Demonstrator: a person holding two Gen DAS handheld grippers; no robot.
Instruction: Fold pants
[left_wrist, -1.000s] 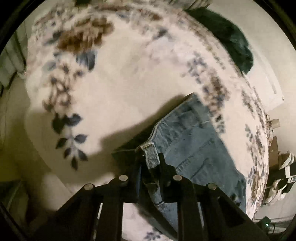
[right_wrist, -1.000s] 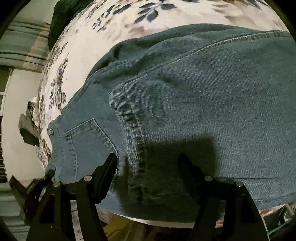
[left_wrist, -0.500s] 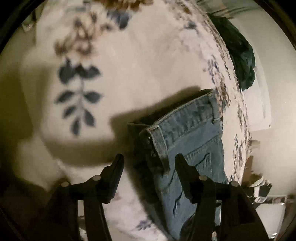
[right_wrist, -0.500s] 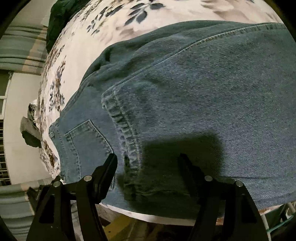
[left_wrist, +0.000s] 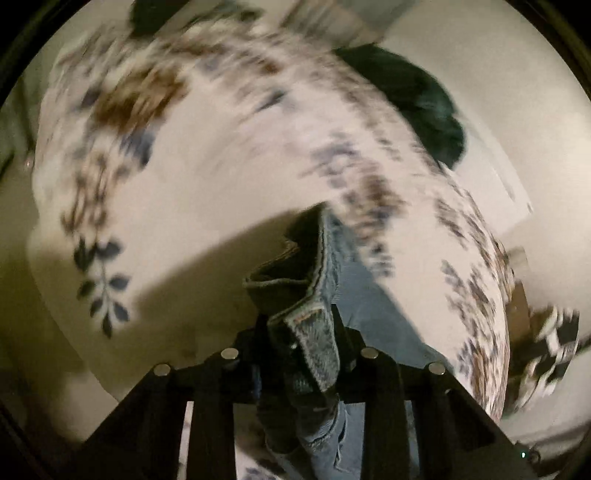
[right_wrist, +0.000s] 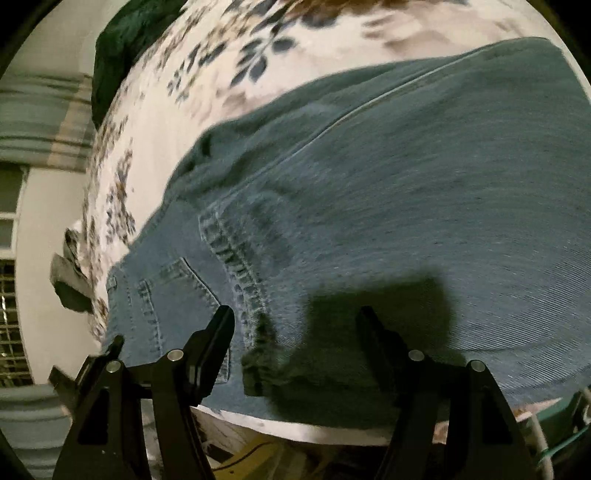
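Blue denim pants (right_wrist: 388, 206) lie on a white floral bedspread (right_wrist: 177, 122), one leg laid over the seat with its hem (right_wrist: 243, 273) near the back pocket. My right gripper (right_wrist: 295, 325) is open just above that hem and holds nothing. In the left wrist view my left gripper (left_wrist: 306, 332) is shut on the pants' waistband corner (left_wrist: 314, 332) and lifts it off the bedspread (left_wrist: 207, 177). The rest of the pants (left_wrist: 373, 310) trails away to the lower right. The left view is blurred by motion.
A dark green cloth (left_wrist: 417, 99) lies at the far edge of the bed, also in the right wrist view (right_wrist: 125, 40). The bed's near edge (right_wrist: 295, 432) runs under my right gripper. A wall and a window grille (right_wrist: 11, 317) are at the left.
My left gripper was open around the waistband corner half a second ago; now it is shut on it and lifting. My right gripper stays open and has drawn back slightly.
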